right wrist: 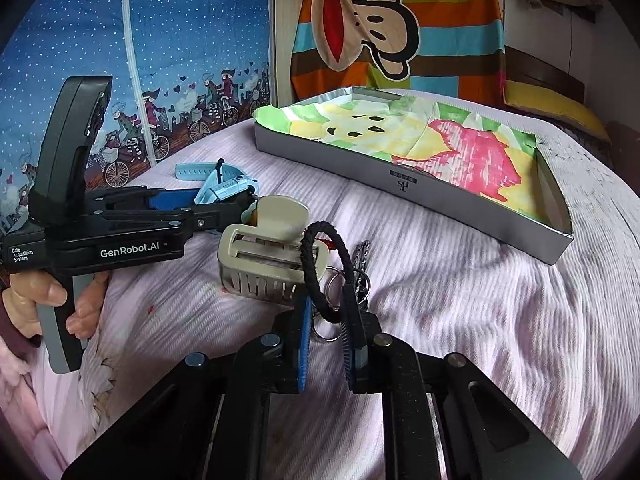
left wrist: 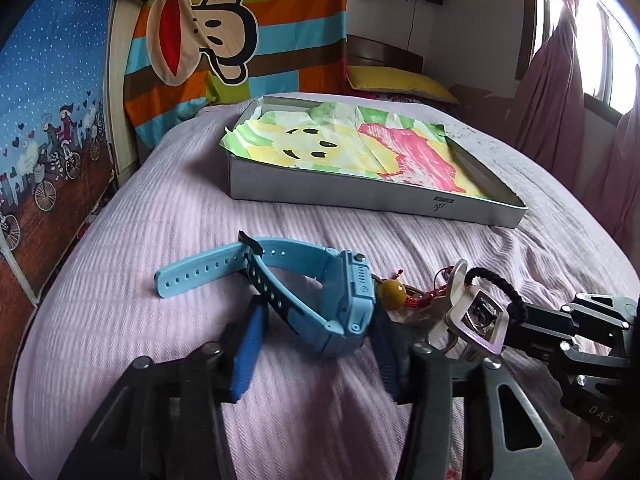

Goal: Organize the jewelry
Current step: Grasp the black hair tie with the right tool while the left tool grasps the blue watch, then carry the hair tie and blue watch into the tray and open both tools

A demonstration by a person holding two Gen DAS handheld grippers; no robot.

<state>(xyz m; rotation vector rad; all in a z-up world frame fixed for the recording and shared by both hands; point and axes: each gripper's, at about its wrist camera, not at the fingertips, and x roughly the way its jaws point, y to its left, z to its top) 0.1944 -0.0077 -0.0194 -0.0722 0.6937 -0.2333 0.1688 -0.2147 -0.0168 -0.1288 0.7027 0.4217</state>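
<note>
Left tool (left wrist: 316,344) parted around blue watch (left wrist: 340,300); right tool (right wrist: 326,320) parted around black hair tie (right wrist: 320,272), lower centre: the tie, looped through the hair claw (right wrist: 268,256), may drag it along.

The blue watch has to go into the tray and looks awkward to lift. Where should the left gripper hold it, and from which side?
Probably best across the light blue plastic watch case. It stands on edge with both broad faces exposed, and the open left gripper already straddles it from the near side. The straps splay flat and floppy on the pink bedspread, a poorer hold.
</note>
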